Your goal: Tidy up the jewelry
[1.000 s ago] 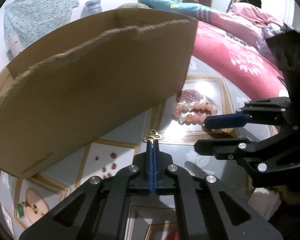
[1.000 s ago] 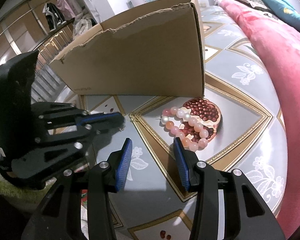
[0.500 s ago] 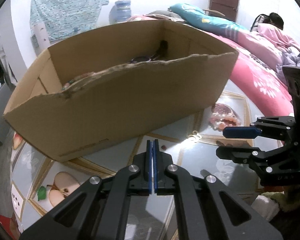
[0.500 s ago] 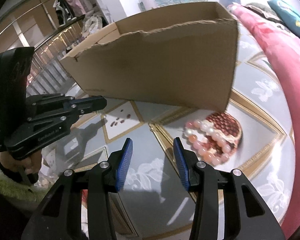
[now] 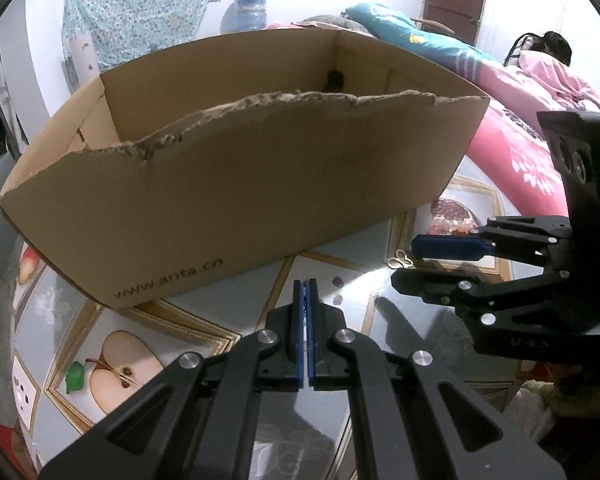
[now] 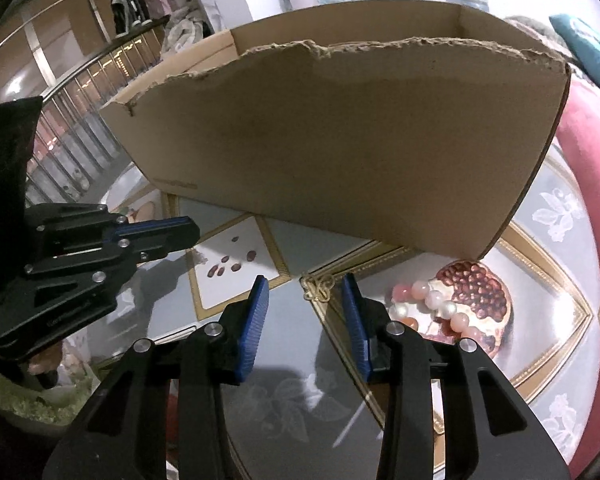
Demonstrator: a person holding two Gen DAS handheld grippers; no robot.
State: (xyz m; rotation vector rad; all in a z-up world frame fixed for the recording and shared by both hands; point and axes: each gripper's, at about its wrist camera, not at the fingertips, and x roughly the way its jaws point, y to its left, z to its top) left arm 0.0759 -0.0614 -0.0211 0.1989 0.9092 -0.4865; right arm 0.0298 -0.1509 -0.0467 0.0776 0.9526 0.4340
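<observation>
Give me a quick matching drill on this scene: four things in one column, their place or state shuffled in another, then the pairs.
Things:
1. left gripper
2. right gripper
3. gold clasp
4. bead bracelet

Place or state:
A. lying on the pomegranate picture, near the cardboard box corner
B. jaws pressed together, nothing visible between them
C. jaws apart
D. on the tabletop just ahead of the open jaws

Pairs: 1-B, 2-C, 3-D, 4-A
</observation>
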